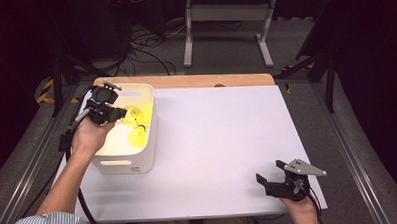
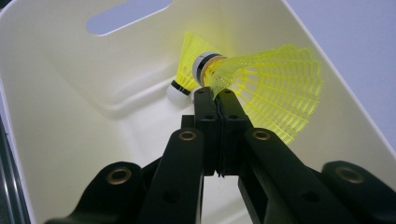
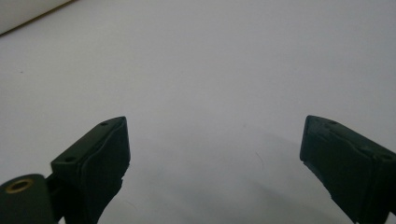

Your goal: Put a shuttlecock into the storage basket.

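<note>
My left gripper [image 2: 215, 93] is shut on the mesh skirt of a yellow shuttlecock [image 2: 271, 88], near its black-and-white banded cork, and holds it inside a white bin [image 2: 70, 93]. A second yellow shuttlecock [image 2: 184, 77] with a white cork lies on the bin floor just beyond. In the high view the left gripper [image 1: 122, 113] reaches over the bin [image 1: 152, 128] from its left side, and yellow shuttlecocks [image 1: 137, 136] lie in the bin. My right gripper [image 1: 268, 172] rests low over the white table near its front right corner, jaws wide open [image 3: 215, 140] with nothing between them.
The white tabletop [image 1: 222, 141] spreads between the bin and the right gripper; a wooden strip [image 1: 205, 80] runs along its far edge. The bin has a handle slot [image 2: 126, 16] in its far wall. Cables and a stand's legs [image 1: 229, 36] lie on the floor beyond.
</note>
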